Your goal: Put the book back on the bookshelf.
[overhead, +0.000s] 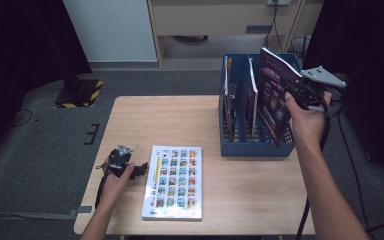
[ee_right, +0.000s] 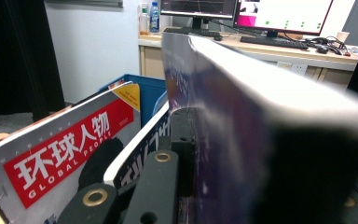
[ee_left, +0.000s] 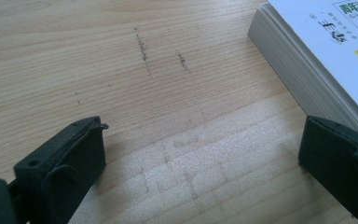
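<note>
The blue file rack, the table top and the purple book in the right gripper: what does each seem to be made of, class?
Blue file rack: probably moulded plastic, even colour, slotted walls.
Table top: pale wood or wood-look laminate, matt, with visible grain.
Purple book: paper with a glossy printed cover that catches light, clamped in the right gripper.

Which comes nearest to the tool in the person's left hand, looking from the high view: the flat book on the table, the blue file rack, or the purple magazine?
From the left tool, which is open:
1. The flat book, lying right beside it on the table.
2. The blue file rack, across the table at the right.
3. The purple magazine, farthest, held over the rack by the right tool.
</note>
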Available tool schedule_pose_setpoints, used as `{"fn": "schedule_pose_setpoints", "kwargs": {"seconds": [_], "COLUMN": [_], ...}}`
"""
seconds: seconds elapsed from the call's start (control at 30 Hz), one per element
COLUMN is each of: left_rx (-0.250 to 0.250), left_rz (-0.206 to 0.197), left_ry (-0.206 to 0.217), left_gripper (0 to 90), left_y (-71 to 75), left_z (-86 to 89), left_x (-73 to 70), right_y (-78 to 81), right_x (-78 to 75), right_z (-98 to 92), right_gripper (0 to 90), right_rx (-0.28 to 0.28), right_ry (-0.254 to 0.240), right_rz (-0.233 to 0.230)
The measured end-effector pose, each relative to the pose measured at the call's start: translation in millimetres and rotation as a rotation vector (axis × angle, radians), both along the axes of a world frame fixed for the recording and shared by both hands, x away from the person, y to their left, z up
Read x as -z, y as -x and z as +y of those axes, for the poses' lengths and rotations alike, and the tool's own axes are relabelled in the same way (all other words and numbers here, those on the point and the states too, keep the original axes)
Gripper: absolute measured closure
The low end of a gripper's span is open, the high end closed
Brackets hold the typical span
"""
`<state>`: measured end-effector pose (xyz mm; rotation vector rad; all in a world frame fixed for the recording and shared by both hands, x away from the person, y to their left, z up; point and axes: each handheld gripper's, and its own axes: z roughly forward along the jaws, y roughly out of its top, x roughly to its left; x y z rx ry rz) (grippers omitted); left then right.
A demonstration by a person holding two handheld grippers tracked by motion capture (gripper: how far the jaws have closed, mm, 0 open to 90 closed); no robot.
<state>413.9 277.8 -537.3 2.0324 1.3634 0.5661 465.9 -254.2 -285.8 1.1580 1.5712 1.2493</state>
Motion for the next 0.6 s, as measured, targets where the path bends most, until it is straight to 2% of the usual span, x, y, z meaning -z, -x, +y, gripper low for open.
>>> {"fn": "schedule_pose_setpoints", "kwargs": {"seconds": [0.4, 0.53, 0.6], "left_rx": [0.003, 0.003, 0.002], "left_rz": [-0.001, 0.000, -0.001], "left_ry": [0.001, 0.000, 0.001], "left_gripper": [0.0, 0.0, 0.0], "left_y": [0.2, 0.7, 0.9], "left_z": [-0.6, -1.0, -1.2], "left_x": [0.1, 0.0, 0.0], "right_y": [-22.2, -27.2, -26.6], "right_x": [5.4, 7.9, 10.6], "right_z": [12.4, 16.7, 19.9], "right_gripper": [83.9, 83.8, 83.8], "right_rx": [0.013, 0.017, 0.012], "right_ry": [-0.033, -0.027, -0.007], "right_rz": [-0.017, -0.024, -0.033]}}
